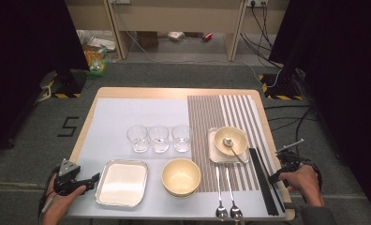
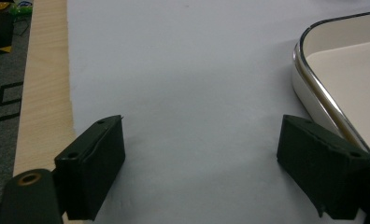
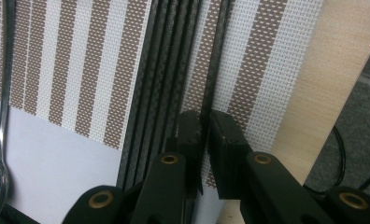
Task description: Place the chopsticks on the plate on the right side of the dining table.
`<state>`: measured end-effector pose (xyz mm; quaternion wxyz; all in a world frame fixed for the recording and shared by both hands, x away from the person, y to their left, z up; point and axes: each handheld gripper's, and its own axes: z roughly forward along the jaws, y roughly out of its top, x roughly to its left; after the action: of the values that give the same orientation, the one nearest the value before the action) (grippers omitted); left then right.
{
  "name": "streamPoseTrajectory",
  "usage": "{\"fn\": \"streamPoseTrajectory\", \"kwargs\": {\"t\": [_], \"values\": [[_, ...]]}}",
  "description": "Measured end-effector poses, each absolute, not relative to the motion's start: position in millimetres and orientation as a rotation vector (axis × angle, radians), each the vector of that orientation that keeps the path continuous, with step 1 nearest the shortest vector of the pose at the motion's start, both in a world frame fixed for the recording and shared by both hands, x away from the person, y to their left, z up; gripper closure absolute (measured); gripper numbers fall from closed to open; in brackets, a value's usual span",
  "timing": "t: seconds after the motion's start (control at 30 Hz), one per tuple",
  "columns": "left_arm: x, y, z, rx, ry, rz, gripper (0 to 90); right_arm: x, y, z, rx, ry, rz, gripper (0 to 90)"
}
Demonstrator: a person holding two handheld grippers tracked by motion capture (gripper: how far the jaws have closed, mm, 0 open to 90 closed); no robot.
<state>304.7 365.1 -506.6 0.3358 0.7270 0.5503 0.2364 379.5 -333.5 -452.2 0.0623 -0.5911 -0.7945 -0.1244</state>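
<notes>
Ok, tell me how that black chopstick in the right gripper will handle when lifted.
The chopstick looks thin and straight, so probably stiff and light. The right gripper pinches it near one end, so the long free end may droop or swivel. Its surface looks smooth, so it could slip; it lies beside the other chopsticks and may nudge them.

Three glasses (image 1: 158,138), two bowls (image 1: 181,176)

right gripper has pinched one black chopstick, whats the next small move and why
Probably lift it straight up a little. The right gripper is shut on one black chopstick, which lies beside the other chopsticks on the striped mat; lifting separates it.
</notes>
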Motion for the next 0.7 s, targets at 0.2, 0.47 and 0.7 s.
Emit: {"fn": "streamPoseTrajectory", "kwargs": {"t": [0.2, 0.47, 0.7], "values": [[305, 365, -507, 1.896, 1.435, 0.618, 14.4, 387, -330, -451, -1.798, -2.373, -0.296, 84.1], [305, 365, -507, 1.896, 1.435, 0.616, 14.5, 385, -342, -455, -1.814, -2.303, -0.404, 85.8], [305, 365, -507, 1.896, 1.435, 0.616, 14.4, 379, -350, -458, -1.804, -2.288, -0.509, 85.8]]}}
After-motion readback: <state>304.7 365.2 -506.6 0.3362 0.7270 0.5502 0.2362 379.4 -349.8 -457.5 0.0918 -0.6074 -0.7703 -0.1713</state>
